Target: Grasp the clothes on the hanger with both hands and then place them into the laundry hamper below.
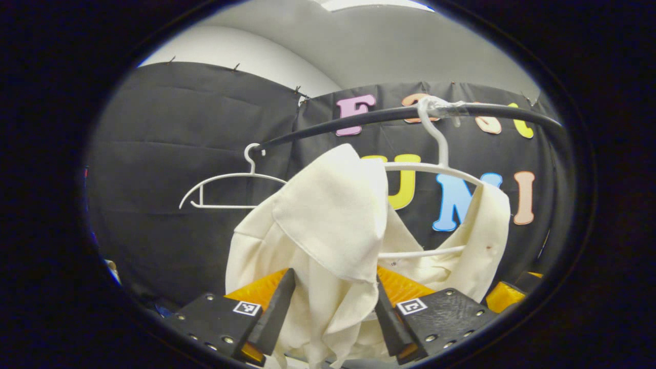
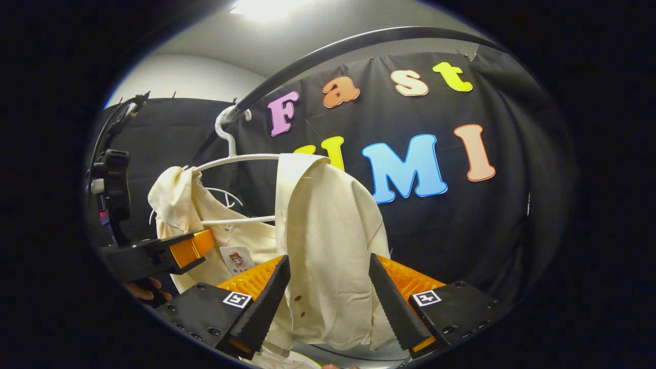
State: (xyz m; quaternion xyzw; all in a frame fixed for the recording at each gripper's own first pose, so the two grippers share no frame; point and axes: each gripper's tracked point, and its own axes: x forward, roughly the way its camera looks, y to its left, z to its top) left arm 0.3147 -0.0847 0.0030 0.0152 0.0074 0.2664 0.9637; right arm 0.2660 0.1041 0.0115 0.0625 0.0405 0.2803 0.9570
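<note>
Both cameras close on the hanging garment, tilted upward

Left gripper view faces the cream shirt [image 1: 328, 225] from near; right gripper view faces its other side, sharing shirt, white hanger [image 2: 230, 159], black rail [image 1: 359, 117].

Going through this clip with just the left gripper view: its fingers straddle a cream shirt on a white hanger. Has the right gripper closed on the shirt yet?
Observer: Not yet. The right gripper is open, with the cream shirt hanging between its fingers.
Operator: Which part of the shirt?
Observer: The front panel. Two small dark buttons sit on it, close to one finger.
Operator: Anything else on that side?
Observer: A printed neck tag shows inside the collar, beside the left gripper.
</note>
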